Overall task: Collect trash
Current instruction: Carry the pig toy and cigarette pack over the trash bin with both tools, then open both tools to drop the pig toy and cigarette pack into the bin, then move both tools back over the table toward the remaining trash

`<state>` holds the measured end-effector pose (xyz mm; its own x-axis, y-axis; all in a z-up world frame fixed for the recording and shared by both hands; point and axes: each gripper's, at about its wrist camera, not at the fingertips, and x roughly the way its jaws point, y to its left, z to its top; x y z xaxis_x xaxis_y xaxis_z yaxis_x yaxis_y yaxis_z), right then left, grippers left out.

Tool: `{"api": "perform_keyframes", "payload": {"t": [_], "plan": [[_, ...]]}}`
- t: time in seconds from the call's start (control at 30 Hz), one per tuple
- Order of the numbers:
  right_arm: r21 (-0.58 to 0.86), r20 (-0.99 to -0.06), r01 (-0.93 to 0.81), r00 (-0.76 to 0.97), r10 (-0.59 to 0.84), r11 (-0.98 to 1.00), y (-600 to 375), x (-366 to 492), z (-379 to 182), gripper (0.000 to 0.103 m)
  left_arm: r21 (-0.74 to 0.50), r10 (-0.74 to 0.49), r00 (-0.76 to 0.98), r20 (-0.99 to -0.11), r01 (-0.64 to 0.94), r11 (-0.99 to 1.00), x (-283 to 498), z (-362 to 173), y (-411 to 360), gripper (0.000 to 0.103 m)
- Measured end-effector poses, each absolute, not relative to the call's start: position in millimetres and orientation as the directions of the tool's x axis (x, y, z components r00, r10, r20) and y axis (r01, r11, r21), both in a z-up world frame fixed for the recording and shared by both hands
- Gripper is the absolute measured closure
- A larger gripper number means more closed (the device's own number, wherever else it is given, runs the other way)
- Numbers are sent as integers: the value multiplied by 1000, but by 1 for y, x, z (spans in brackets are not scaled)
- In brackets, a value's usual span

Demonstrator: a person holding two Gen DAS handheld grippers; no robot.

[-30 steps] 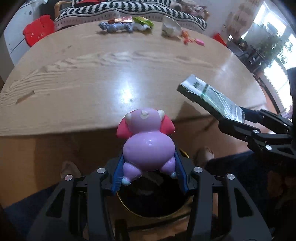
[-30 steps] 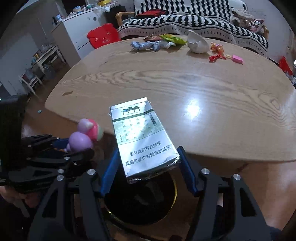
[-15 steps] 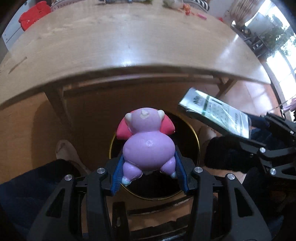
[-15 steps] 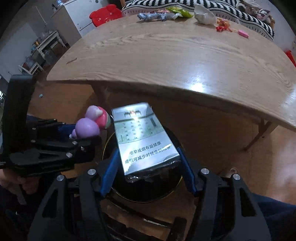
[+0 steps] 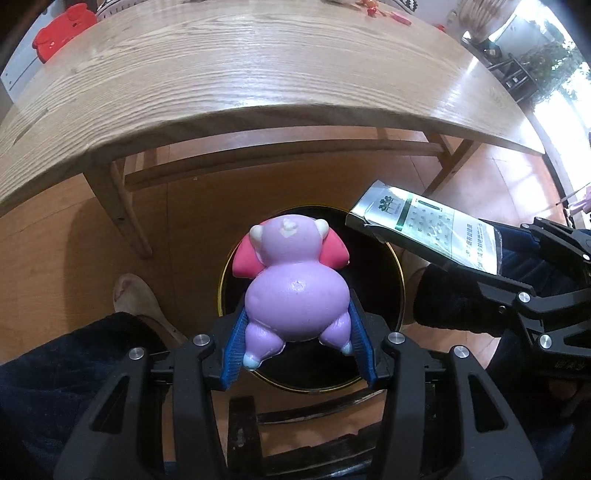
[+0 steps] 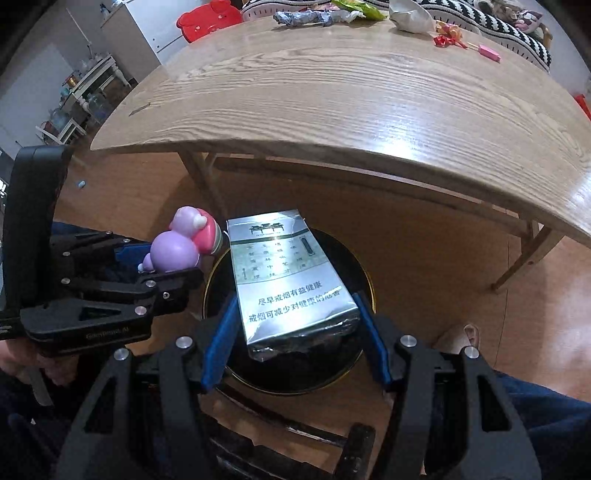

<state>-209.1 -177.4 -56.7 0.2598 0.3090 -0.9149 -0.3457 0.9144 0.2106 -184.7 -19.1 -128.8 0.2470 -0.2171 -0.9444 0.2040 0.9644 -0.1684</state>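
Note:
My left gripper [image 5: 297, 343] is shut on a purple and pink toy figure [image 5: 295, 288] and holds it above a round black trash bin [image 5: 373, 295] with a gold rim on the floor. My right gripper [image 6: 295, 328] is shut on a silver cigarette pack [image 6: 288, 280] and holds it above the same bin [image 6: 347, 354]. In the right wrist view the left gripper [image 6: 159, 273] with the toy [image 6: 177, 251] is at the left. In the left wrist view the pack [image 5: 428, 229] is at the right.
A wooden table [image 5: 258, 62] stands just beyond the bin, its legs [image 5: 125, 210] close to it. On its far edge lie wrappers [image 6: 317, 14], a white bowl [image 6: 410, 18] and small red and pink bits [image 6: 465, 40]. The person's legs and feet [image 5: 129, 295] flank the bin.
Both grippers have moved back from over the table and tipped down, bringing the toy and the pack over the bin on the floor. Both stay shut on their objects.

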Motion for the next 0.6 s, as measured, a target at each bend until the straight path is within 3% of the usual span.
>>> {"api": "perform_keyframes", "payload": {"t": [0.27, 0.33, 0.4, 0.6], "plan": [[210, -919, -350, 248, 306, 913, -173, -209, -58, 43, -167, -213, 232, -949, 203, 965, -182, -134, -20, 52], [213, -920, -348, 243, 307, 913, -172, -208, -60, 39, -168, -213, 229, -950, 201, 965, -182, -135, -21, 45], [216, -922, -344, 236, 307, 914, -173, -208, -61, 29, -162, -209, 242, -947, 199, 966, -181, -133, -20, 28], [218, -920, -336, 243, 307, 916, -174, -208, -61, 28, -173, -220, 240, -946, 201, 964, -181, -132, -20, 24]]}}
